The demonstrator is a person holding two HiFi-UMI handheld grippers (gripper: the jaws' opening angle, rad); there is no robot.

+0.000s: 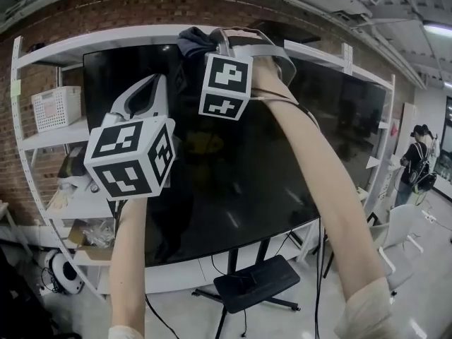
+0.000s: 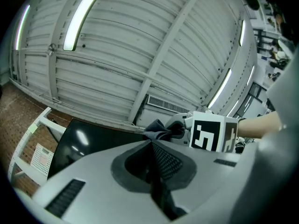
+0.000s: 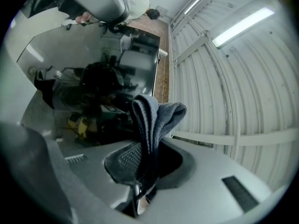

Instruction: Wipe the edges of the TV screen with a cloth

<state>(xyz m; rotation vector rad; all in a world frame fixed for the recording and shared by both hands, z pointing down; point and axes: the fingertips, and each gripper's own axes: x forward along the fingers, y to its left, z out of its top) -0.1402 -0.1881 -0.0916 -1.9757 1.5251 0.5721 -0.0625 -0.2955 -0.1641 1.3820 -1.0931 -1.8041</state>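
A large black TV screen [image 1: 268,168] stands on a floor stand before a brick wall. My right gripper [image 1: 212,42] is raised to the TV's top edge, left of its middle, and is shut on a dark grey cloth [image 1: 192,42]. In the right gripper view the folded cloth [image 3: 152,118] sticks up out of the shut jaws, next to the glossy screen [image 3: 93,69]. My left gripper [image 1: 152,87] hangs lower, in front of the screen's upper left part, shut with nothing in it. From the left gripper view, the cloth [image 2: 158,129] and screen [image 2: 79,146] show beyond its jaws.
White shelving [image 1: 42,141] frames the TV, with a white basket [image 1: 56,106] on its left side. The stand's black base [image 1: 256,282] and cables lie below. A white chair [image 1: 402,232] and a person [image 1: 417,164] are at the right.
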